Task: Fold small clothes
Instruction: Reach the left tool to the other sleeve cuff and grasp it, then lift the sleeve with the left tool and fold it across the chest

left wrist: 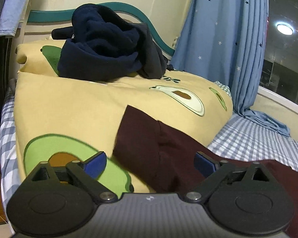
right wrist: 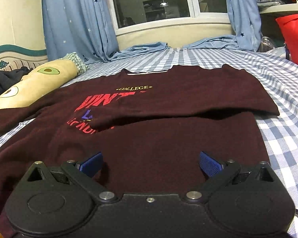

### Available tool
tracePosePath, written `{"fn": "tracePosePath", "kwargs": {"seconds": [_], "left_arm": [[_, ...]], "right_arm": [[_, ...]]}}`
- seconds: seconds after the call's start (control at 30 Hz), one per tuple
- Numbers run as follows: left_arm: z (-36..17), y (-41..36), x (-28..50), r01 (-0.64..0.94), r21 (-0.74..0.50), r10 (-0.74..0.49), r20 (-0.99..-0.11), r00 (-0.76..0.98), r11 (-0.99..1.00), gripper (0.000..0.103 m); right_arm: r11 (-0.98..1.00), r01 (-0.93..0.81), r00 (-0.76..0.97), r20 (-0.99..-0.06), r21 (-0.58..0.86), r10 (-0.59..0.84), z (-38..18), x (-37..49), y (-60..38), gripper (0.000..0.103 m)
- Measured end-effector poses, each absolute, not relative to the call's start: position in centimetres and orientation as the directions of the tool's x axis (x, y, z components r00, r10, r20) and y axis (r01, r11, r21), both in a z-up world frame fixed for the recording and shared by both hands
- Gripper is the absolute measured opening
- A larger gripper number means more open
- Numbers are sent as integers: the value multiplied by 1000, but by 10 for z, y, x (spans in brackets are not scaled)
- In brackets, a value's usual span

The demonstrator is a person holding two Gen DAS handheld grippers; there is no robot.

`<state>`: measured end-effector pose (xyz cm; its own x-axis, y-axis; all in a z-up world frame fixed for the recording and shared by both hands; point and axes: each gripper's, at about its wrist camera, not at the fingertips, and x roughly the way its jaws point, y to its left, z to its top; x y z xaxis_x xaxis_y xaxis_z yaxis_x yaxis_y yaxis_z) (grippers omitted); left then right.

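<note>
A dark maroon T-shirt point(right wrist: 149, 138) with red, purple and yellow "COLLEGE" print lies flat on the checked bed sheet point(right wrist: 278, 130). Its right sleeve side is folded across the chest. Its left sleeve point(left wrist: 141, 138) lies up against the yellow quilt. My right gripper point(right wrist: 150, 163) is open and empty just above the shirt's lower part. My left gripper point(left wrist: 150, 163) is open and empty, over the sleeve where it meets the quilt.
A folded yellow avocado-print quilt point(left wrist: 79, 107) lies left of the shirt, with a heap of dark navy clothes point(left wrist: 109, 45) on it. Blue star curtains point(right wrist: 73, 19) and a window point(right wrist: 151, 2) stand behind the bed. A red bag point(right wrist: 294, 37) is at the far right.
</note>
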<state>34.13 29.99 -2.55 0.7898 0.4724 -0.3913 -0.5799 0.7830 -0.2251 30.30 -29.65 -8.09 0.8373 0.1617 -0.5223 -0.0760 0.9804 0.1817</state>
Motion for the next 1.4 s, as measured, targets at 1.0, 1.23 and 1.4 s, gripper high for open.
{"fn": "tracePosePath", "kwargs": {"seconds": [1.0, 1.23, 1.4], "left_arm": [[102, 279, 390, -531, -198, 522, -103, 847, 824, 9], [129, 220, 397, -418, -131, 419, -18, 908, 899, 9], [138, 168, 401, -321, -61, 323, 25, 946, 945, 9]], "right_arm": [[971, -83, 842, -506, 226, 190, -85, 303, -304, 103], [966, -85, 845, -496, 243, 199, -85, 301, -307, 103], [957, -90, 849, -481, 277, 219, -85, 299, -310, 103]]}}
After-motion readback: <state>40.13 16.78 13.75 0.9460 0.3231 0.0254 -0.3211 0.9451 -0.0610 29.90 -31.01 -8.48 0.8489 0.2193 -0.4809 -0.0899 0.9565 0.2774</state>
